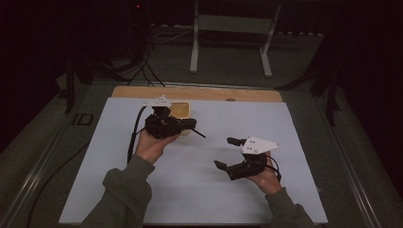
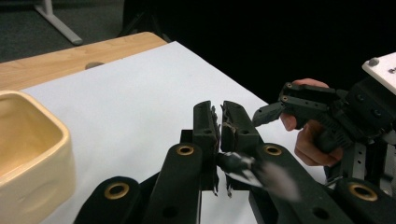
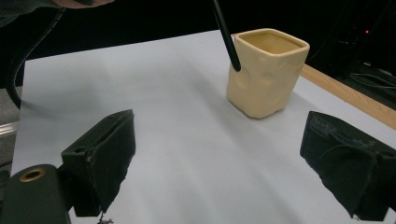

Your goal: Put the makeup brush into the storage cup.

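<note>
Pen (image 3: 226, 35), thin and black, beside cream cup (image 3: 266, 72).

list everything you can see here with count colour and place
cup: 1, cream yellow, square, empty, upright on the sheet near its far edge
pen-like stick: 1, black, thin, clamped in the left tool, tip beside the cup
sheet: 1, pale blue-white, covering most of the table
table: 1, light wood, bare strip along the far edge
stand: 1, white, on the floor beyond the table
left tool: 1, black, jaws shut on the stick, near the cup
right tool: 1, black, jaws wide apart, empty, above the sheet
</note>
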Demonstrator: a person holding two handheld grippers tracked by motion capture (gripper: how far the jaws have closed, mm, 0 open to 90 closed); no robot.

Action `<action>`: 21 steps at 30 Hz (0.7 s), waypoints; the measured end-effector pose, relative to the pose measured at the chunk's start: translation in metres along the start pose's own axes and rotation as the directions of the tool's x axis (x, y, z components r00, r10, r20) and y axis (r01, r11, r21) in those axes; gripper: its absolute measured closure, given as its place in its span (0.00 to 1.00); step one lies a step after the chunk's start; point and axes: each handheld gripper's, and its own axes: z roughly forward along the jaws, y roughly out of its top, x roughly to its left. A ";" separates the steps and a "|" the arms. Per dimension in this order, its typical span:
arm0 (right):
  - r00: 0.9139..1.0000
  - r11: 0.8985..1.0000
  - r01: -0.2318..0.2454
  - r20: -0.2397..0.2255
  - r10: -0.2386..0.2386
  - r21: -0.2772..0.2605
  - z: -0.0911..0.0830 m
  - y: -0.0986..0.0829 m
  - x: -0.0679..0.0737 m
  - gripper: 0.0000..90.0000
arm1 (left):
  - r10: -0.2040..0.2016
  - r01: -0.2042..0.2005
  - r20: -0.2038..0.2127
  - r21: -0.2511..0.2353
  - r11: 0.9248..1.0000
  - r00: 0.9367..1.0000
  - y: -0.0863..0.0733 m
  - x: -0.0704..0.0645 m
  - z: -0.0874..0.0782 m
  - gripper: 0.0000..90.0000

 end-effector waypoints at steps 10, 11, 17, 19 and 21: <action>1.000 1.000 -0.008 0.003 0.008 0.004 -0.001 -0.004 0.000 0.12 | 0.002 -0.002 -0.029 0.011 1.000 1.000 0.001 0.004 -0.001 0.95; 1.000 1.000 -0.008 0.004 0.008 0.005 -0.001 -0.004 0.000 0.12 | 0.003 -0.003 -0.033 0.011 1.000 0.999 0.001 0.004 -0.001 0.95; 1.000 1.000 -0.008 0.003 0.008 0.005 -0.002 -0.006 0.001 0.12 | 0.010 -0.009 -0.048 0.018 1.000 0.999 0.003 0.005 -0.001 0.95; 1.000 1.000 -0.012 0.003 0.012 0.008 -0.003 -0.007 0.001 0.12 | 0.013 -0.012 -0.053 0.020 1.000 0.998 0.004 0.006 -0.001 0.95; 1.000 1.000 -0.013 0.005 0.013 0.010 -0.004 -0.008 0.001 0.12 | 0.014 -0.012 -0.060 0.021 1.000 0.998 0.005 0.007 -0.002 0.95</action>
